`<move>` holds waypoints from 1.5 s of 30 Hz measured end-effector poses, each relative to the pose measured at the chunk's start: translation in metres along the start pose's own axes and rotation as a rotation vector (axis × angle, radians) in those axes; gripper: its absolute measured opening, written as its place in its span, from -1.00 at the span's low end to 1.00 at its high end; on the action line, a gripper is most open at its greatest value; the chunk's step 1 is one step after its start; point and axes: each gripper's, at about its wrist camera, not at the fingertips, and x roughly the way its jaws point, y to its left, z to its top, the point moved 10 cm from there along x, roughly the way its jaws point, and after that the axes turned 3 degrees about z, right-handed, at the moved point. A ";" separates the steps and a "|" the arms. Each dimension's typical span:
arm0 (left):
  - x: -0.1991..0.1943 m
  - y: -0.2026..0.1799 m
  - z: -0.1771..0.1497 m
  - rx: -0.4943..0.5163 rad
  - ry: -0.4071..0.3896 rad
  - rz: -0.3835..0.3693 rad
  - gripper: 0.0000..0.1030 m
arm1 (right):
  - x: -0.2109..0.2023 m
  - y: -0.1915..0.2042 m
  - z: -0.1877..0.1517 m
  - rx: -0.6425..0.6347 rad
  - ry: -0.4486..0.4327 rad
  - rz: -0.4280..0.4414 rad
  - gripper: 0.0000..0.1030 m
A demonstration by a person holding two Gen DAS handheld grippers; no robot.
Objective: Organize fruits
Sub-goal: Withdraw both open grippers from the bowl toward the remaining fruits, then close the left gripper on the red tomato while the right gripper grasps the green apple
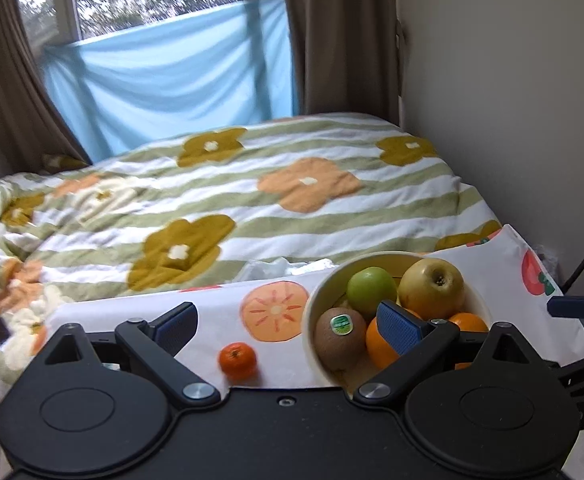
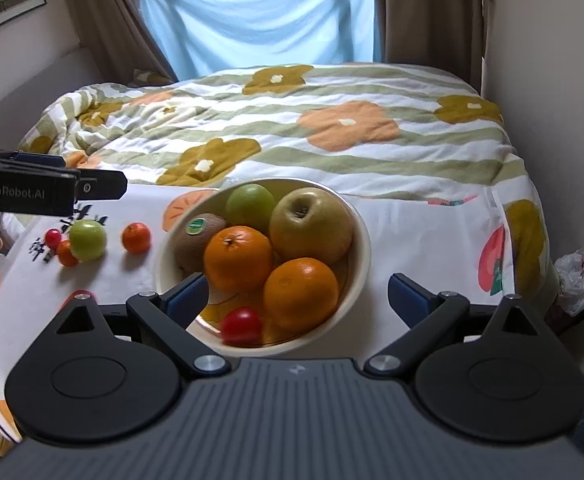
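A cream bowl on the white fruit-print cloth holds a yellow apple, a green apple, a kiwi, two oranges and a red cherry tomato. The bowl also shows in the left wrist view. A mandarin, a green apple, a smaller orange fruit and a red one lie left of the bowl. My right gripper is open and empty over the bowl's near side. My left gripper is open and empty above the mandarin.
The cloth-covered table stands against a bed with a flowered quilt. A wall is at the right, with a plastic bag on the floor. Curtains and a blue sheet hang behind.
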 end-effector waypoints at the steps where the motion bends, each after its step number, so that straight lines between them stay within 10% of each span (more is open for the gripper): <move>1: -0.007 0.002 -0.001 -0.002 -0.010 0.009 0.91 | -0.004 0.003 0.000 -0.006 -0.002 0.003 1.00; 26: -0.100 0.162 -0.061 -0.220 -0.064 0.252 0.91 | -0.026 0.130 0.034 -0.061 -0.038 0.141 1.00; 45: 0.000 0.240 -0.088 -0.085 0.068 0.106 0.82 | 0.065 0.218 0.031 0.067 0.056 0.091 1.00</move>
